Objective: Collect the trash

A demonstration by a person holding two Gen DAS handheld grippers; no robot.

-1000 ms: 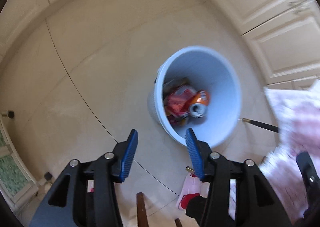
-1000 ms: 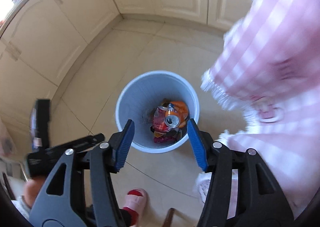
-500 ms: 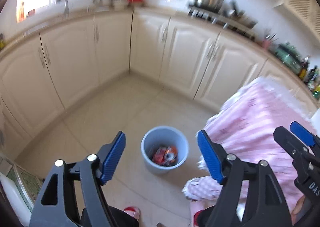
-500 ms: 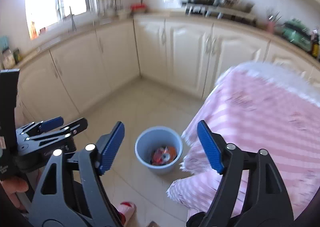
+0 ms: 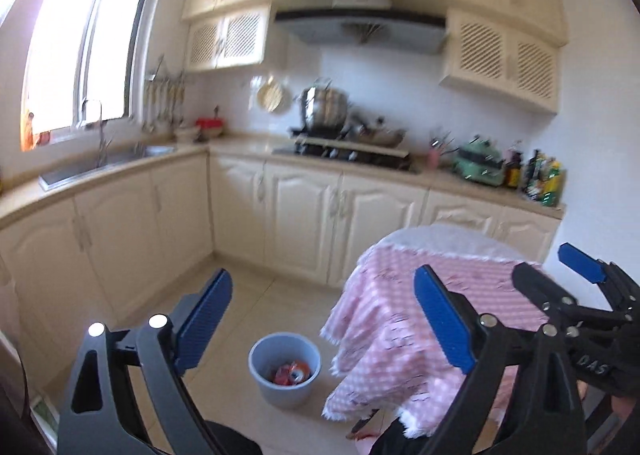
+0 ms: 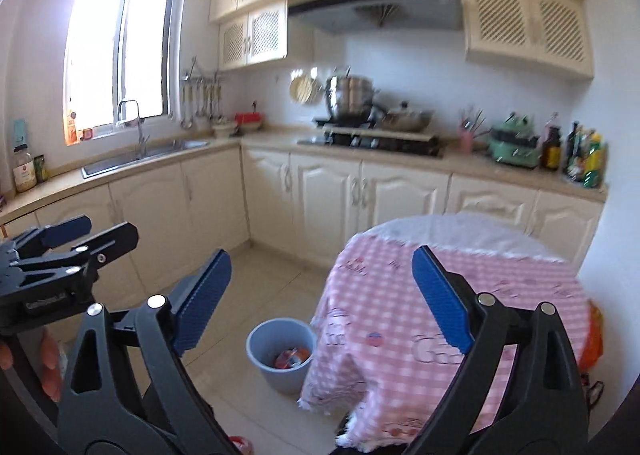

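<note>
Trash [image 5: 291, 371] sits in the bottom of a pale blue bucket [image 5: 285, 386] on the floor tiles, just beside the hanging edge of the pink checked cloth [image 6: 404, 319] over the round surface. Bucket first: thin plastic by the look, probably light, walls likely to flex; the rim is the sensible place to pinch, though a smooth rim may slip between flat pads. Contents next: an orange can [image 6: 298, 357], likely empty, light and easily dented, best taken across its body; red wrappers beside it, soft and crinkly, needing only a pinch on a loose fold. No trash visible on the cloth top from either view.

Left gripper [image 5: 322, 325] spread wide, nothing held. Right gripper [image 6: 320, 299] likewise spread and empty, both well above the bucket.

Writing: white lettering on the side of each gripper body, too blurred to read with confidence. Can and wrapper print too small to make out.
</note>
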